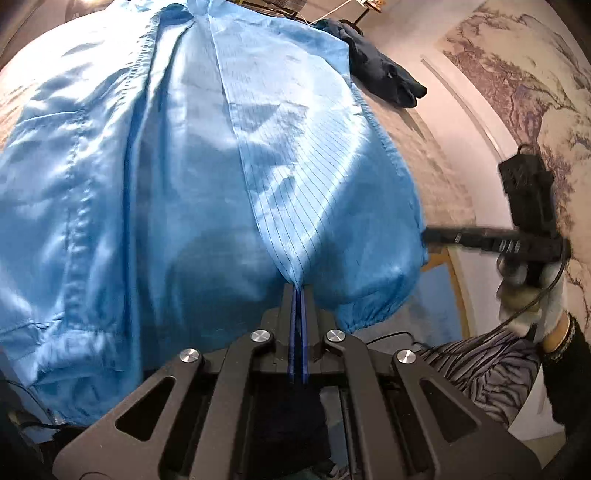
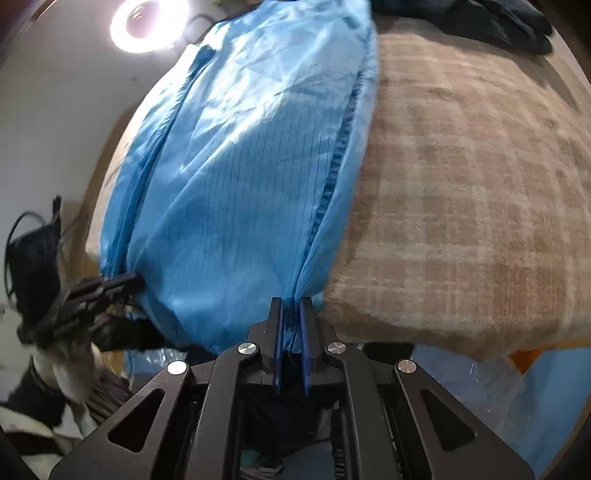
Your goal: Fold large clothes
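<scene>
Left gripper: the black two-finger left gripper (image 1: 298, 291) with blue pads sits nearest the left wrist camera, its jaws clenched on a pinch of cloth at the near hem.
Right gripper: the black two-finger right gripper (image 2: 291, 304) with blue pads grasps a bunched fold of the same cloth, which fills the narrow gap between its jaws.
Grippers counted: two, each biting the near edge of the cloth at a separate spot; in the left wrist view the right gripper reaches the cloth's edge from the right.
Hands: one white-gloved hand (image 1: 532, 291) holds the right gripper's handle; the other white-gloved hand (image 2: 70, 354) is blurred, behind the left gripper.
Garment: one large light-blue shiny garment (image 1: 177, 166) with thin dark pinstripes, stitched seams and a gathered elastic cuff lies spread on the bed, running away from both cameras.
Bed cover: one brown and beige checked fleece blanket (image 2: 472, 192) lies under the garment, bare to its right.
Dark cloth: one dark navy crumpled garment (image 1: 380, 77) lies at the far edge, just beside the blue garment's far corner.
Lamp: one bright round ring lamp (image 2: 147, 24) shines farthest off.
</scene>
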### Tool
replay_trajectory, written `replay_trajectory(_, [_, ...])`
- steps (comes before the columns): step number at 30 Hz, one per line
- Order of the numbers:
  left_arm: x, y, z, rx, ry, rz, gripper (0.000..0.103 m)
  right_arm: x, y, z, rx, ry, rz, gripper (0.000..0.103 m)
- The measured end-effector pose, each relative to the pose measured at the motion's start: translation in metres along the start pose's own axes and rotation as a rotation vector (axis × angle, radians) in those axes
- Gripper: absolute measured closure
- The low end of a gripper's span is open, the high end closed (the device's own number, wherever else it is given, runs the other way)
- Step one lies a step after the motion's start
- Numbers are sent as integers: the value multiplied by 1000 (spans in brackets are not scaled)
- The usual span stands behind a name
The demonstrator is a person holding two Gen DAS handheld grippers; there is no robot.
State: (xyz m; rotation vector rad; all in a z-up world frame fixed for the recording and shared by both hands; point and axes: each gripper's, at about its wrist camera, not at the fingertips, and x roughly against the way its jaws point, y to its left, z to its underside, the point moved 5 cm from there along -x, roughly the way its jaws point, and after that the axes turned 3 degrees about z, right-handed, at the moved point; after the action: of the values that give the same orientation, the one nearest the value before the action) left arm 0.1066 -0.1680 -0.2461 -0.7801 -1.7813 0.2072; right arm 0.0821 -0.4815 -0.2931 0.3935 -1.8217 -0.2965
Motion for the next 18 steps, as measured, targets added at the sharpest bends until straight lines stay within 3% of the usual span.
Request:
replay_trajectory(2, [4,-5,2,-33,3,0,101,12,-4,-9,-3,-41,-20,95])
replay_trajectory(3, [7,-7,3,-58,2,-19,98,20,-7,-16,-4,-71,-23,88])
replay_trajectory(4, [11,-9,3,-79,-7,-36,94,25,-10,-19,-9,-95,-21,75])
replay_trajectory(6, [20,-11,0,-73,-41,-22,92,30,-19,-25,-38,-129,-39,60])
replay_trajectory(10, [23,-20,-8,-85,-63,1,92,20,-22,-32,-72,-134,-55,60])
replay_trajectory(14, [8,-20,-16,-37,-61,7,81,23,-14,-30,-51,-160,-66,64])
replay_trajectory(18, [0,-13,-11,2,-46,18,79,38,-8,-26,-17,-209,-96,64])
